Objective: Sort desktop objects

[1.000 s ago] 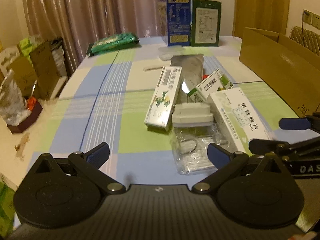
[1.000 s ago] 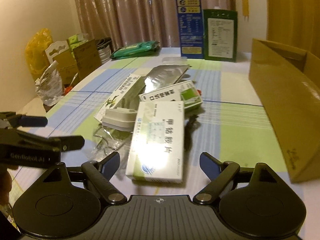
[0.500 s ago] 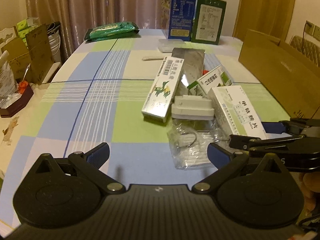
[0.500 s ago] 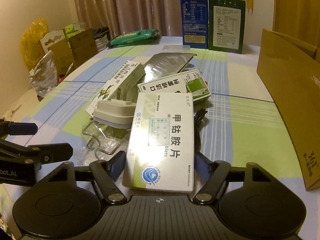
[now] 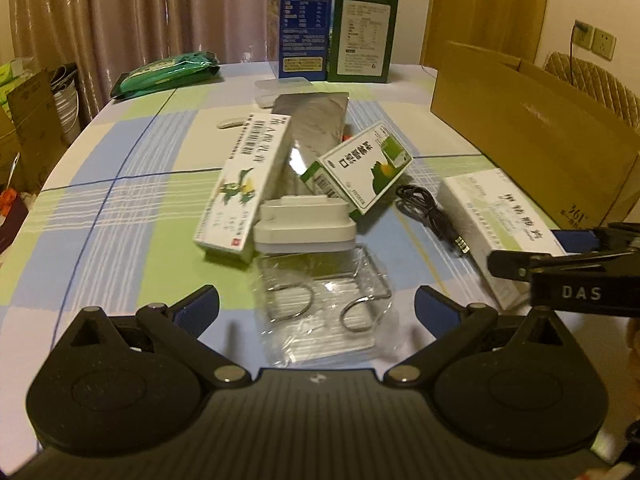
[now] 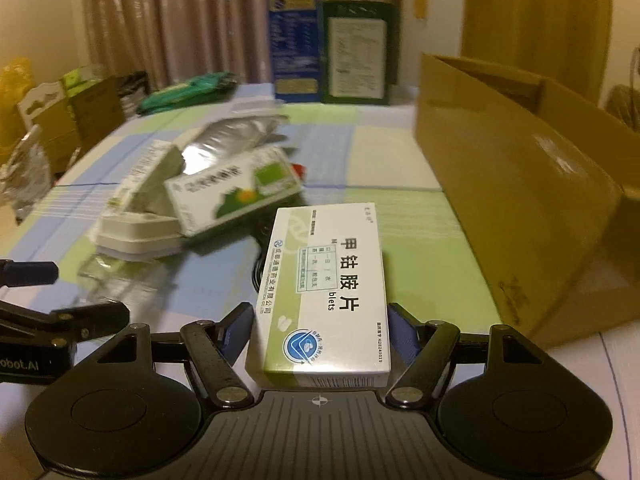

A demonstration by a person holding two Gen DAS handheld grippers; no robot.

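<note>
My right gripper (image 6: 320, 330) is shut on a white-and-green medicine box (image 6: 324, 292), held between both pads, lifted slightly off the table; it also shows in the left wrist view (image 5: 500, 224). My left gripper (image 5: 316, 308) is open and empty, just short of a clear plastic packet of metal hooks (image 5: 324, 304) with a white lid-like block (image 5: 304, 228) behind it. Beyond lie a long white box (image 5: 248, 184), a green-and-white box (image 5: 356, 168), a silver foil pouch (image 5: 316, 120) and a black cable (image 5: 432, 216).
A large brown cardboard box (image 5: 532, 136) stands at the right, also seen in the right wrist view (image 6: 520, 200). Tall blue (image 5: 306, 20) and green (image 5: 364, 32) cartons stand at the back. A green packet (image 5: 168, 74) lies back left. Boxes and bags sit off the table's left edge.
My right gripper has closed on the white-and-green medicine box and pulled it right, away from the pile, uncovering the black cable. My left gripper has moved closer to the plastic packet.
</note>
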